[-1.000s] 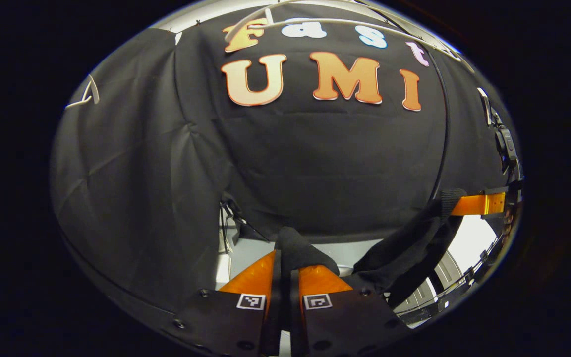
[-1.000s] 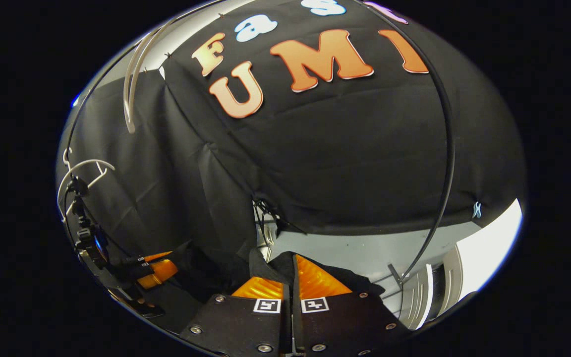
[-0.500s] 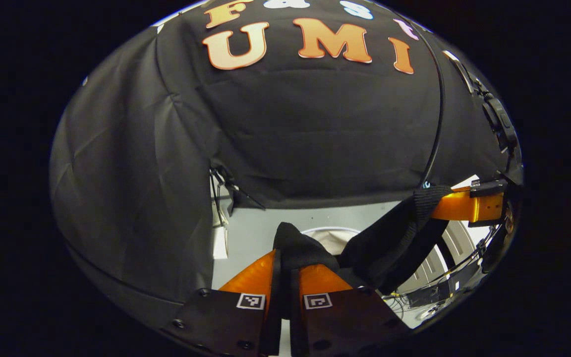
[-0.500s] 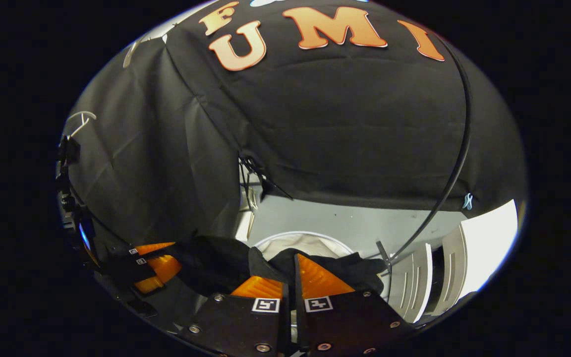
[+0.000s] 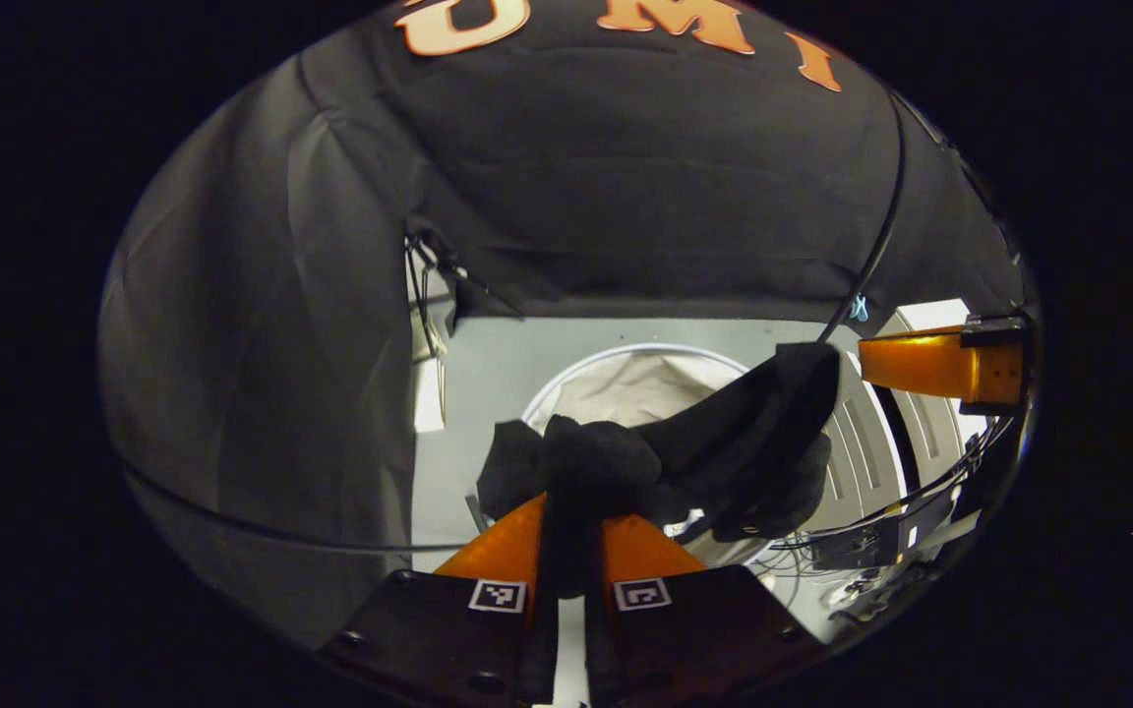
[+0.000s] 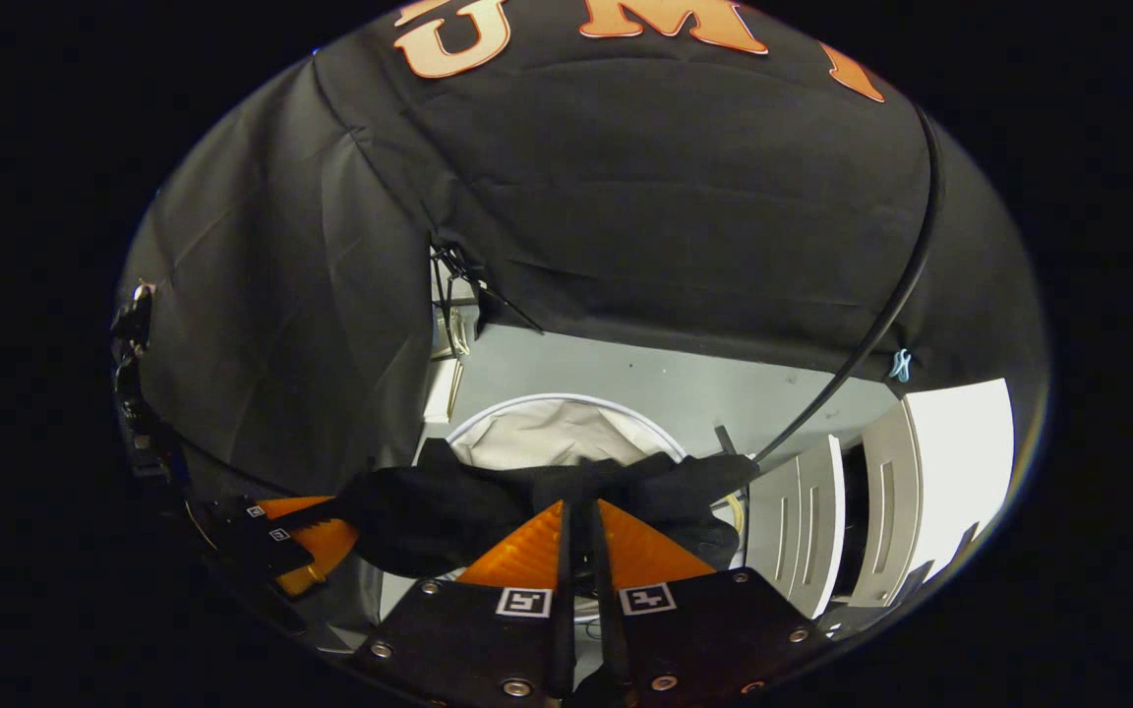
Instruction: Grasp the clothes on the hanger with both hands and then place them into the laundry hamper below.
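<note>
Above the laundry hamper (image 5: 626,388), in the left gripper view, the left gripper (image 5: 566,511) is seen pinching one end of the black garment (image 5: 724,442) between both fingers, the cloth bunched over the fingertips. The garment is stretched from there to the right gripper (image 5: 857,359), seen at the right of the hamper, where its other end appears to be held. The cloth sags across the hamper's near and right rim rather than over the centre of the opening. If it were released here, part of it could be expected to drape over the rim or slide outside, because the span between the grippers lies toward the hamper's right edge. A black cable (image 5: 871,256) hangs just above the hamper's far right rim and could be snagged by the raised end.

In the right gripper view, the right gripper (image 6: 581,516) is pressed together on the garment (image 6: 448,506), and the left gripper (image 6: 306,521) is seen at the left of the hamper (image 6: 552,433), holding the other end. The cloth is held across the hamper's near rim. White panels (image 6: 807,521) stand just right of the hamper, and the booth's black curtain (image 6: 281,334) hangs to its left; a trailing end could be caught on either.
</note>
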The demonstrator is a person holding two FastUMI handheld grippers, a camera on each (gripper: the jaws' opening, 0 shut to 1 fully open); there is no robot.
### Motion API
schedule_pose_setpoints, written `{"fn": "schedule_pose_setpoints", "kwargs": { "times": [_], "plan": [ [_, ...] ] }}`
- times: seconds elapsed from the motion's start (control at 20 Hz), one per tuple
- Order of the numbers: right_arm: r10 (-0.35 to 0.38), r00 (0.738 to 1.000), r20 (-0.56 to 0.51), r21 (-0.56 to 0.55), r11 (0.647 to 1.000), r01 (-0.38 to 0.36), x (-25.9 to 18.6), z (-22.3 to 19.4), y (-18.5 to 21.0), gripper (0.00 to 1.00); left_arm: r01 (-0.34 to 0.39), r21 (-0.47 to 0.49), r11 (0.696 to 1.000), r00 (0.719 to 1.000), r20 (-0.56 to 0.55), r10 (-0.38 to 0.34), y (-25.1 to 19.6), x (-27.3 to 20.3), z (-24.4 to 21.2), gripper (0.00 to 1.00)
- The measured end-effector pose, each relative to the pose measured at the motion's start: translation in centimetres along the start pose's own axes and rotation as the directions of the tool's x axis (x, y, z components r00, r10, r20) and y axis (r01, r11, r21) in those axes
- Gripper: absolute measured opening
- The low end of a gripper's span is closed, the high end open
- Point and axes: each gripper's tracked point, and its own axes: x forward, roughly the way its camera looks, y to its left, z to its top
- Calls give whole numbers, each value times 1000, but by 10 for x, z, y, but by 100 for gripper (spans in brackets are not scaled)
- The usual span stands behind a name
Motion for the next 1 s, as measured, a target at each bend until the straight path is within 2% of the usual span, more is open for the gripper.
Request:
{"fn": "schedule_pose_setpoints", "kwargs": {
  "times": [0.05,0.1,0.15,0.2,0.25,0.3,0.35,0.45,0.5,0.55,0.6,0.7,0.8,1.0],
  "plan": [
    [-12,1000,-7,-7,1000,12,0,-3,-1,12,6,-14,1000,1000,-10,-6,0,-1,-2,20],
    [-20,1000,-13,-15,1000,20,0,-7,-2,16,-8,-12,1000,1000,-6,8,5,-1,0,24],
    [-29,999,-16,-19,999,28,-4,-6,-4,19,-8,-6,1000,1000,-1,8,8,-2,5,34],
    [-34,999,-16,-20,999,34,-6,-6,-5,16,-6,-6,1000,1000,3,6,10,-2,7,44],
    [-32,999,-17,-18,999,32,-9,-7,-3,29,-5,-10,1000,1000,10,5,12,-4,10,53],
    [-34,999,-18,-16,999,33,-11,-8,-2,35,-4,-17,1000,1000,16,5,10,-5,12,54],
    [-37,999,-20,-15,999,37,-13,-10,-1,34,-12,-23,1000,1000,19,12,15,-7,14,53],
    [-49,999,-23,-15,999,49,-14,-11,-2,60,-6,-43,999,1000,16,7,11,-9,14,76],
    [-62,998,-26,-12,998,62,-15,-12,-3,65,-4,-52,999,1000,8,4,12,-10,8,87],
    [-85,996,-25,-5,996,85,-19,-13,-6,80,5,-70,998,1000,-14,-6,9,-11,3,89],
    [-106,994,-26,2,994,106,-21,-14,-10,91,7,-89,996,999,-44,-11,8,-14,-2,89],
    [-118,992,-35,9,993,118,-29,-15,-8,93,-10,-114,993,998,-68,2,16,-17,-8,100],
    [-115,993,-27,7,993,116,-42,-13,-4,93,-29,-116,993,999,-49,24,27,-26,-3,97],
    [-123,992,4,-11,992,123,-68,-5,1,93,-31,-141,989,999,9,32,42,-54,13,99]
  ]
}}
